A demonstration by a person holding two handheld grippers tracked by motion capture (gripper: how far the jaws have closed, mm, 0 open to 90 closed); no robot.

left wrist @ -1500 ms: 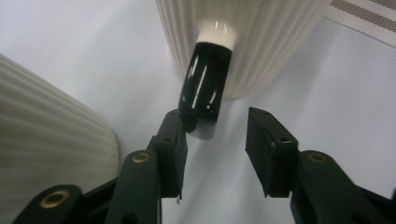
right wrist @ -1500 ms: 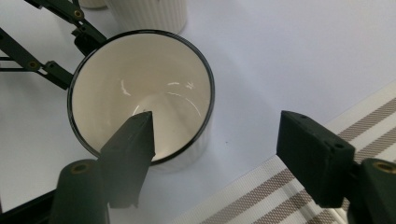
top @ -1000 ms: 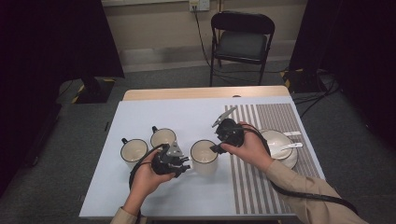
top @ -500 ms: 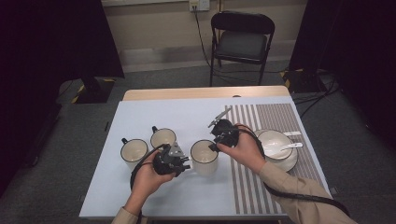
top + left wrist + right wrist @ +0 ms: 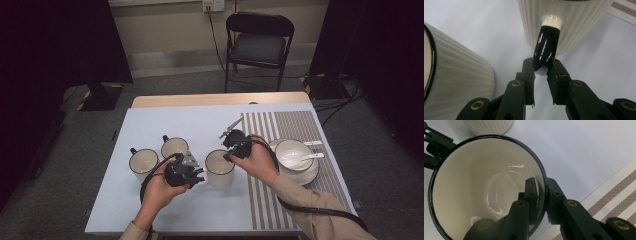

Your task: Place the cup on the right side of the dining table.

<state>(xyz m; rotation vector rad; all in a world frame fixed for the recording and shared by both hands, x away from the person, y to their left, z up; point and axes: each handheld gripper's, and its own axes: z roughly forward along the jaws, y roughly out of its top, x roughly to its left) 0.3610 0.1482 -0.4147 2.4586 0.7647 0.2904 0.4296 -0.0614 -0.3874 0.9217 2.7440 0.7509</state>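
A cream ribbed mug with a black rim and a black handle stands at the table's middle. My left gripper is shut on the mug's handle; its jaws pinch the lower curve of it. My right gripper comes from the right and is shut on the same mug's rim, one jaw inside the mug and one outside. Its jaws have just been closing onto that rim. The left gripper shows at the mug's far side.
Two more cream mugs stand left of the held one, one close to my left jaws. A bowl with a spoon sits on a plate on the striped mat. A folding chair stands behind the table.
My right gripper has edged left to the mug and its jaws have closed on the rim. The left hand has kept still on the handle.
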